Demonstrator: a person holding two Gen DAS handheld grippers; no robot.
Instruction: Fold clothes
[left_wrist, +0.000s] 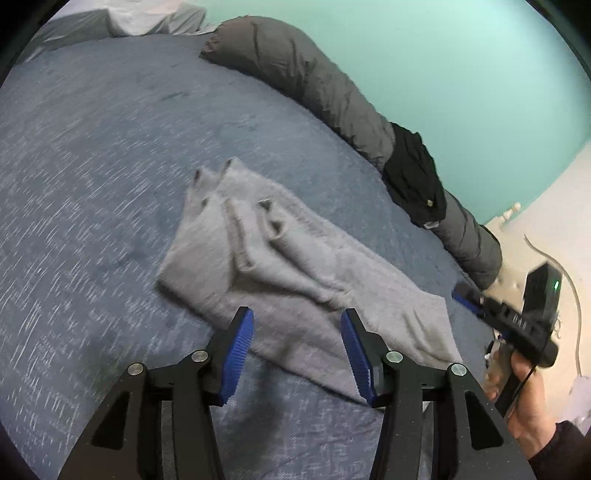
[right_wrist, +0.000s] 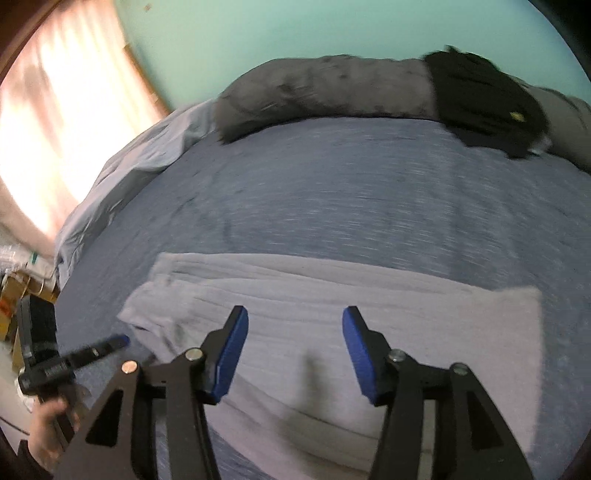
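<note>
A light grey knit garment (left_wrist: 295, 258) lies folded into a long strip on the blue bed cover (left_wrist: 92, 166). It also shows in the right wrist view (right_wrist: 332, 302), flat and wide. My left gripper (left_wrist: 297, 317) is open and empty, just above the garment's near edge. My right gripper (right_wrist: 295, 314) is open and empty over the garment's middle. The right gripper shows in the left wrist view (left_wrist: 469, 295) at the garment's right end. The left gripper shows in the right wrist view (right_wrist: 118, 341) at the garment's left end.
A long dark grey bolster (left_wrist: 314, 85) lies along the teal wall (left_wrist: 461, 66), with a black garment (left_wrist: 413, 177) draped over it. It shows in the right wrist view (right_wrist: 480, 92) too. A bright curtained window (right_wrist: 66, 110) and cardboard boxes (right_wrist: 14, 295) are at the left.
</note>
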